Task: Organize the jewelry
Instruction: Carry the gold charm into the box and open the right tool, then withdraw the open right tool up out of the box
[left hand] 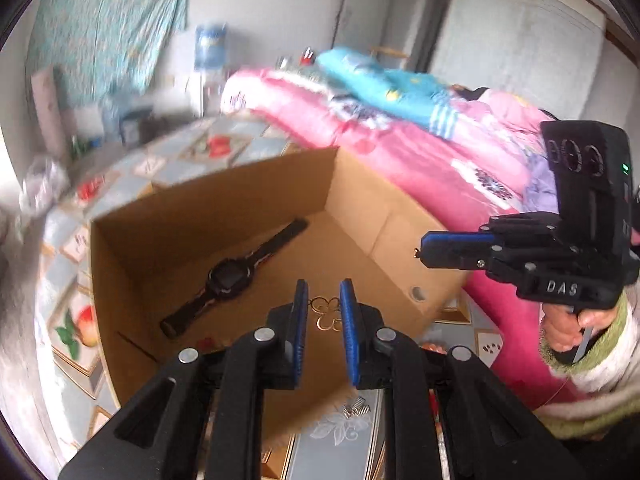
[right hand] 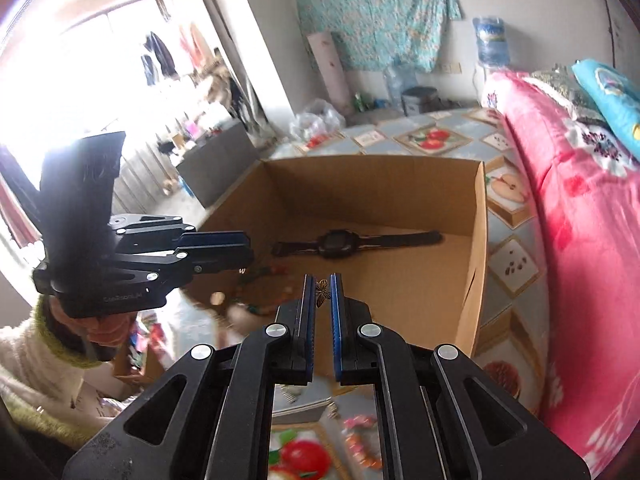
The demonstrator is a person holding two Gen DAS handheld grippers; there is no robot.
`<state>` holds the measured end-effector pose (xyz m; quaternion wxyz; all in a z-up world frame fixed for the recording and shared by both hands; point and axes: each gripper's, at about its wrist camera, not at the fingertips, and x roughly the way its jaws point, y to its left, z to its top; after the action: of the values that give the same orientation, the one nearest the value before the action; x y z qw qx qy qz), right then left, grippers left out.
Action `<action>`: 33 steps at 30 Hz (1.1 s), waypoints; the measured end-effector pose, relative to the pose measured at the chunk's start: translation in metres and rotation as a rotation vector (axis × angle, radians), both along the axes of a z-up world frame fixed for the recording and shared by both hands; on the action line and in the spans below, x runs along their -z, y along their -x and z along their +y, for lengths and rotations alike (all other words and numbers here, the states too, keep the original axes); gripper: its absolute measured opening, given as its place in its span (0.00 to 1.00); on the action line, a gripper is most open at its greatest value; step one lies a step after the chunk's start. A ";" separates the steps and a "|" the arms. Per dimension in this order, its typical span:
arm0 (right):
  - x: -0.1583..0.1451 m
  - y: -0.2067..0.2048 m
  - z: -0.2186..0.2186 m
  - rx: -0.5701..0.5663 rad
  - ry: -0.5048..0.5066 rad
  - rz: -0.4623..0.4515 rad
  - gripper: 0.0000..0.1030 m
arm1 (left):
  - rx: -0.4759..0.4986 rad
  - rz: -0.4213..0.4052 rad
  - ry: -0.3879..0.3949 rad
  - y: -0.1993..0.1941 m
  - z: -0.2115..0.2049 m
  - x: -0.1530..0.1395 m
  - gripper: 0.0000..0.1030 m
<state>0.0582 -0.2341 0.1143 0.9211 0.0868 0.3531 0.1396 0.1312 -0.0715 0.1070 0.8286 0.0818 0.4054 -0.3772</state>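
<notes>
An open cardboard box (left hand: pixel 360 200) stands on the patterned table and also shows in the right wrist view (right hand: pixel 478 240). A black wristwatch (left hand: pixel 230 278) lies on its floor, seen again in the right wrist view (right hand: pixel 340 243). My left gripper (left hand: pixel 324 308) is shut on a gold flower-shaped ornament (left hand: pixel 326 312) and holds it over the box's near edge. My right gripper (right hand: pixel 322 292) is shut on a small bronze butterfly piece (right hand: pixel 321 291) above the box. In the left wrist view the right gripper (left hand: pixel 420 250) comes in from the right, a small bit showing at its tip.
A pink quilt (left hand: pixel 420 152) with a blue pillow (left hand: pixel 400 84) lies right of the box. Small metal springs (left hand: pixel 354 406) and colourful beads (right hand: pixel 360 440) lie on the fruit-patterned tablecloth (right hand: pixel 428 138) near the box. A plastic bag (right hand: pixel 316 120) sits at the table's far end.
</notes>
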 end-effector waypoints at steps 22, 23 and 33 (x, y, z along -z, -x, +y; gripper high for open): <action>0.017 -0.023 -0.013 0.122 -0.088 0.036 0.11 | -0.112 0.112 -0.004 -0.040 -0.011 0.021 0.28; 0.017 -0.019 -0.013 0.129 -0.100 0.031 0.14 | -0.113 0.103 0.010 -0.035 -0.007 0.017 0.33; 0.007 0.016 0.002 0.133 -0.142 -0.027 0.38 | -0.198 -0.029 0.104 0.028 0.032 -0.016 0.66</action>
<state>0.0426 -0.2326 0.1072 0.9244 0.1733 0.3235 0.1037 0.1031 -0.0396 0.1230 0.8708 0.0037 0.3793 -0.3127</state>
